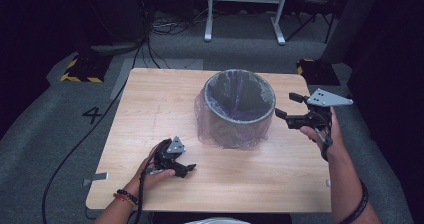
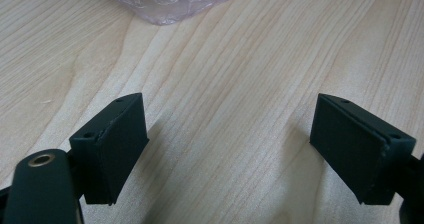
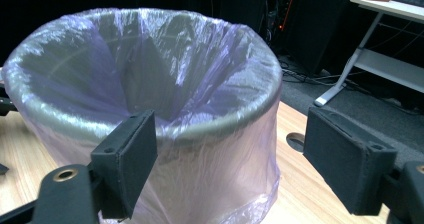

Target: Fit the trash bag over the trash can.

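the left tongs (image 1: 186,168) rest low on the bench (image 1: 150,99), near the bin's front left side, with the person's hand wrapped round the body. they look parked there, out of the way while the other hand works. in the left gripper view the jaws stand wide apart over bare wood with nothing between them, and just the crumpled hem of the bag (image 2: 170,1) shows beyond them, apart from the pads.

the bin (image 1: 239,109) stands upright in the middle of the bench, a little toward the far edge. the clear purplish bag lines it, its mouth folded over the rim and its skirt hanging down the outside to the wood. so the liner looks already fitted, and what is left is likely tidying the fold.

the right tongs (image 1: 290,107) hover level just beside the bin's right side, at rim height, aimed at it. in the right gripper view the jaws are wide open and grip nothing. the left pad (image 3: 132,154) sits in front of the bagged rim (image 3: 210,129); whether it touches the plastic i cannot tell. the right pad (image 3: 345,154) is clear of the bin.
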Demonstrator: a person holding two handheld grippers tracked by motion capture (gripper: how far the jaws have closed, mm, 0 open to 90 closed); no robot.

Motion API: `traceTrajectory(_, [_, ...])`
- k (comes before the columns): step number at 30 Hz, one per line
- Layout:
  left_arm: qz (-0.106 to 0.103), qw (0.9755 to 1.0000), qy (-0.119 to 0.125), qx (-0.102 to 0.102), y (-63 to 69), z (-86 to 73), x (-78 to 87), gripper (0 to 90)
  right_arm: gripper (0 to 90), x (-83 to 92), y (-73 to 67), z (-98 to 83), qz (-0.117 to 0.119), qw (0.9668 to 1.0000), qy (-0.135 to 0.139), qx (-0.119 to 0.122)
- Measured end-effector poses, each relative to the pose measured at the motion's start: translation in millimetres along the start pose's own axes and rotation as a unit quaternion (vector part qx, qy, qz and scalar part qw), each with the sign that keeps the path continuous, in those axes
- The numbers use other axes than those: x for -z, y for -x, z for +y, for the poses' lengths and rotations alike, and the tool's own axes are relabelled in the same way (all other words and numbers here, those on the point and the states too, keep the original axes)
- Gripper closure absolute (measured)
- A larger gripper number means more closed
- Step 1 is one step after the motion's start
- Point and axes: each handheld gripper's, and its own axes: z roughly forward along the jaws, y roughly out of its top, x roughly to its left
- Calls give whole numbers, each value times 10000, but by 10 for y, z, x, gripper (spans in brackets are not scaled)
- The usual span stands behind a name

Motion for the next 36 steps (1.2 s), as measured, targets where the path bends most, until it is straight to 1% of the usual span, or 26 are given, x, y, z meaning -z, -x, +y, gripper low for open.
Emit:
traceTrajectory(6, [-1, 10000, -1, 0, 0, 0, 0, 148, 212, -7, 9, 67, -21, 10000, 40, 23])
traceTrajectory(9, [-1, 10000, -1, 0, 0, 0, 0, 148, 211, -29, 15, 98, -47, 10000, 6, 50])
traceTrajectory(11, [-1, 10000, -1, -1, 0, 0, 0, 148, 212, -45, 22, 115, -107, 9999, 13, 77])
traceTrajectory(15, [0, 10000, -1, -1, 0, 0, 0, 148, 212, -70, 45, 134, -105, 9999, -7, 60])
traceTrajectory(22, [-3, 10000, 0, 1, 0, 0, 0, 148, 214, -98, 62, 191, -142, 9999, 81, 39])
traceTrajectory(26, [-1, 10000, 0, 0, 0, 0, 0, 148, 214, -145, 55, 241, -134, 9998, 105, 53])
traceTrajectory(36, [-2, 10000, -1, -1, 0, 0, 0, 148, 212, -295, 10, 328, -68, 9999, -19, 131])
